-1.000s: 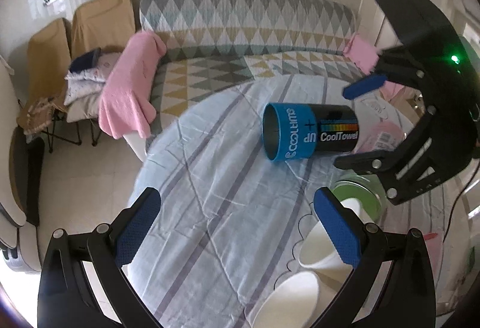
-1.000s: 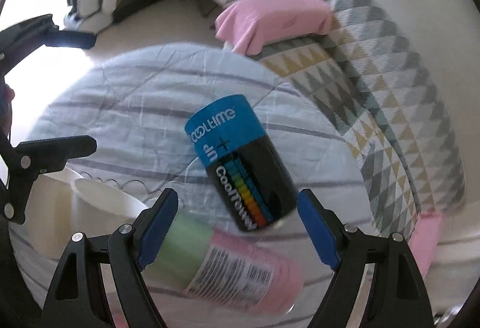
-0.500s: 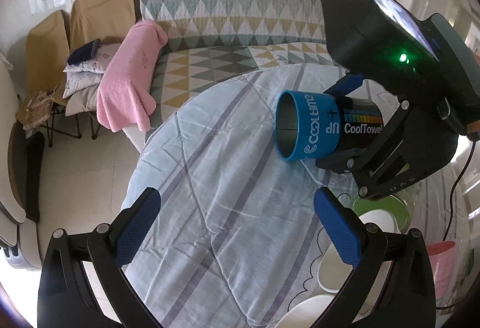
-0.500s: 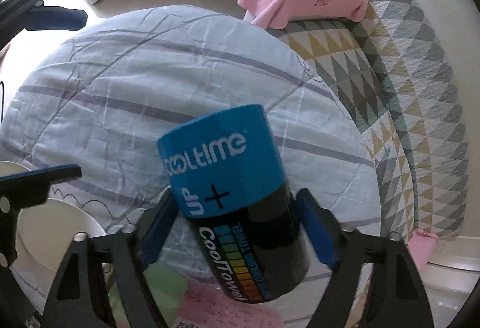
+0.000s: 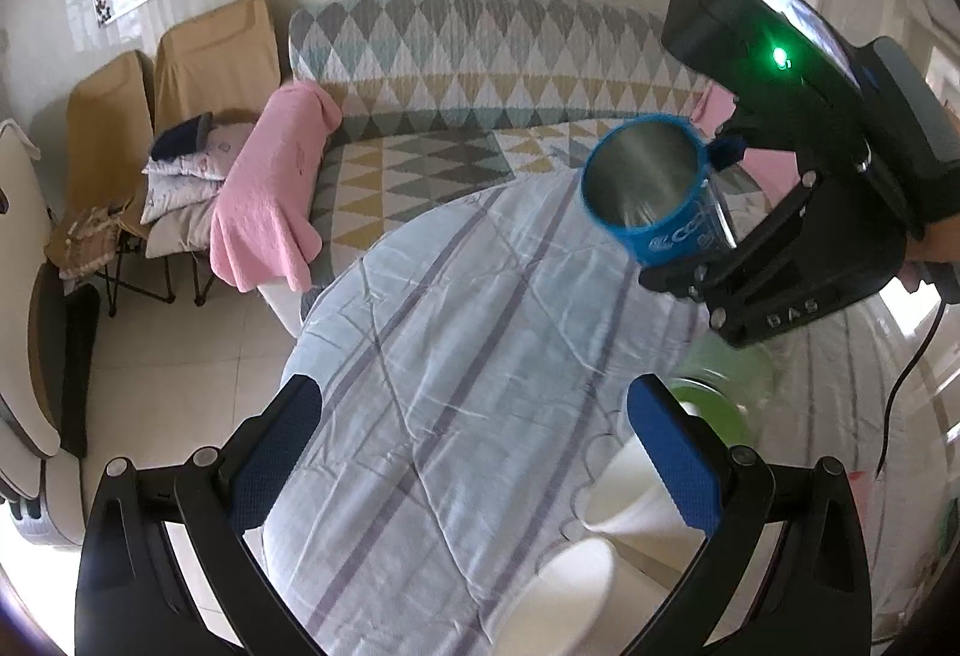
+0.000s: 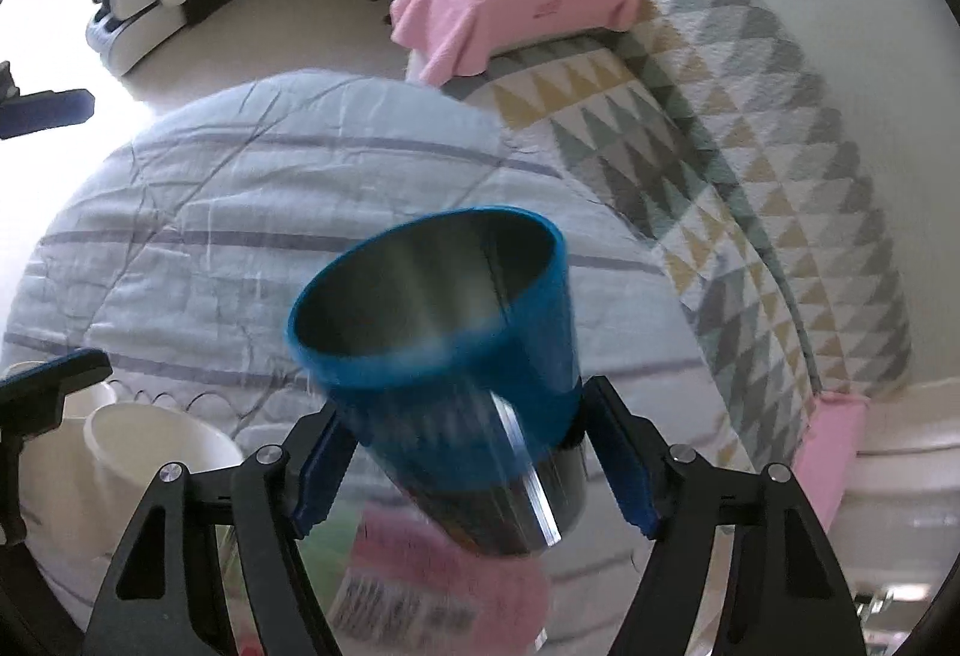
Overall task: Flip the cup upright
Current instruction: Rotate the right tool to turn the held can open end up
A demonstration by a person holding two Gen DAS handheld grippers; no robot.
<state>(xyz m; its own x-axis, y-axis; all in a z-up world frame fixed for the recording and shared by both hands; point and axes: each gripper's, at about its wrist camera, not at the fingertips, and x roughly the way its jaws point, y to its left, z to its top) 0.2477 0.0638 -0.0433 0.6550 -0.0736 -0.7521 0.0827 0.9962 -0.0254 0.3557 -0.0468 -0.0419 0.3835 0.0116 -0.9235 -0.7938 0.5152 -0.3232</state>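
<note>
A round table under a pale blue quilted cloth with purple stripes [image 5: 456, 368] filled both views, with a sofa in a grey, teal and yellow triangle-patterned cover [image 5: 480, 56] behind it and a pink towel [image 5: 270, 200] draped over the sofa's end. Only the left wrist view showed the whole right gripper [image 5: 717, 212] from outside, held above the table's far side; only the right wrist view showed its blue-padded fingers [image 6: 318, 470] pressed against both sides of the blue cylindrical cup with a shiny metal interior [image 6: 444, 356]. The cup was off the cloth, clamped low on its body. Its long axis was tilted, the open mouth pointing up and toward the left gripper [image 5: 480, 452], the base down and away. The left gripper hovered with jaws spread wide, gripping nothing. Near it lay white cups [image 5: 570, 590] on their sides, and a green and pink cylinder [image 6: 420, 590], blurred, lay under the cup.
</note>
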